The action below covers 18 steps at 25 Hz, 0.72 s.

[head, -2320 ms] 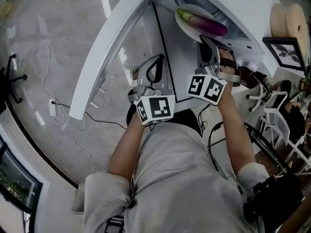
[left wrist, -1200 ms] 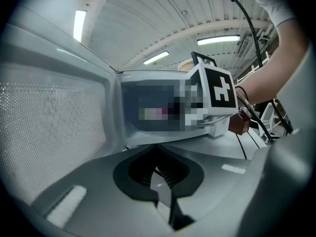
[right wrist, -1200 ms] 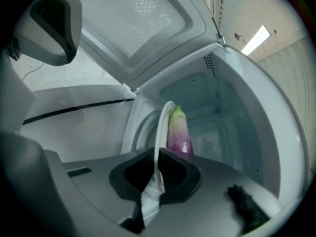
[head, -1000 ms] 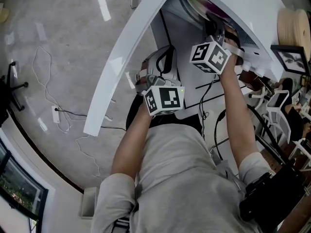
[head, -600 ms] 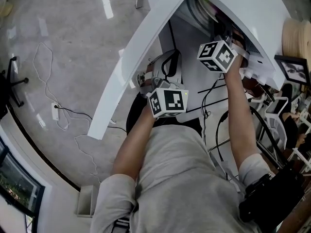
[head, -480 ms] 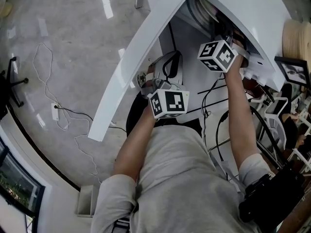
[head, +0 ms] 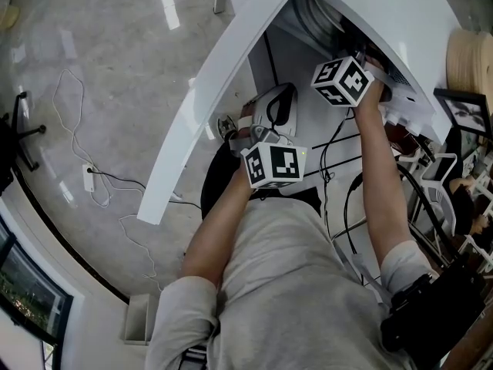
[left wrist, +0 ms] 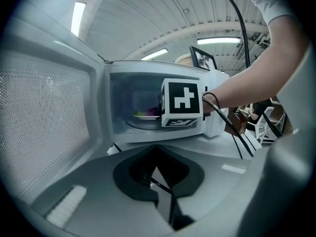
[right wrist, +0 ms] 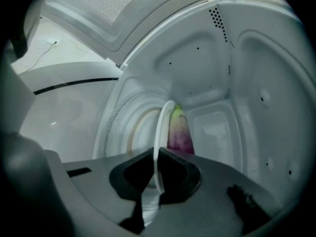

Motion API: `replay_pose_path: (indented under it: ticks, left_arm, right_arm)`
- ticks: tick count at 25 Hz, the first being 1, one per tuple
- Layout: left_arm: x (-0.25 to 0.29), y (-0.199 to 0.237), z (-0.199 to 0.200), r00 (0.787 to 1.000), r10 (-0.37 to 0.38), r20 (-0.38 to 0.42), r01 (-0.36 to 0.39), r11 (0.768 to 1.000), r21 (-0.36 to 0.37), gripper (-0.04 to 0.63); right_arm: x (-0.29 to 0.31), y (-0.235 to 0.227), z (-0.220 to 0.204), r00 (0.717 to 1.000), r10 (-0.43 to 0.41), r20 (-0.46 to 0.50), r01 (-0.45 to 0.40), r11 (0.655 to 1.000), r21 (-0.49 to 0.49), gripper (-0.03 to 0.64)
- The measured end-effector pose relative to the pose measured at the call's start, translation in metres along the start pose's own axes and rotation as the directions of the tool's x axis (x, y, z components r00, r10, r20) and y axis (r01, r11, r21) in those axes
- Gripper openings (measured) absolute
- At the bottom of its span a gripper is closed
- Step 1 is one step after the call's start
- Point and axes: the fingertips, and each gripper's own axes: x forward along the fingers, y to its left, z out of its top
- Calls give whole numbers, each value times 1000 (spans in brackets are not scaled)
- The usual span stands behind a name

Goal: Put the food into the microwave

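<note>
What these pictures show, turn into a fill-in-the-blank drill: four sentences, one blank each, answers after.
1. The right gripper has its jaws shut on the rim of a white ___.
2. The vegetable on that dish is green at one end and ___ at the other.
3. The dish is inside the microwave, whose door stands ___.
4. The left gripper has ___ between its jaws.

Missing words: plate; purple; open; nothing.
</note>
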Motion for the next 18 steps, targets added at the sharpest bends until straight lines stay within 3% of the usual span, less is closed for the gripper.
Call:
replay_pose_path:
  ticks: [4, 8, 12, 18]
  left_arm:
    - [-3, -5, -1, 1000, 3, -4, -3, 1000, 2, 8]
    - [-8, -8, -2, 1000, 1, -7, -2, 1000, -12, 8]
    - [-10, -8, -3, 1000, 5, -9, -5, 1000, -27, 8]
    - [-12, -12, -1, 1000, 0, -10, 0, 999, -36, 8]
  right_arm:
    - [3, 2, 0, 999, 32, -13, -32, 999, -10, 25]
    - [0, 4, 2, 992, 124, -24, -123, 991, 46, 34]
    - [-9, 9, 14, 969, 242, 42, -245, 956, 158, 55]
    - [-22, 14, 16, 943, 318, 101, -333, 917, 221, 108]
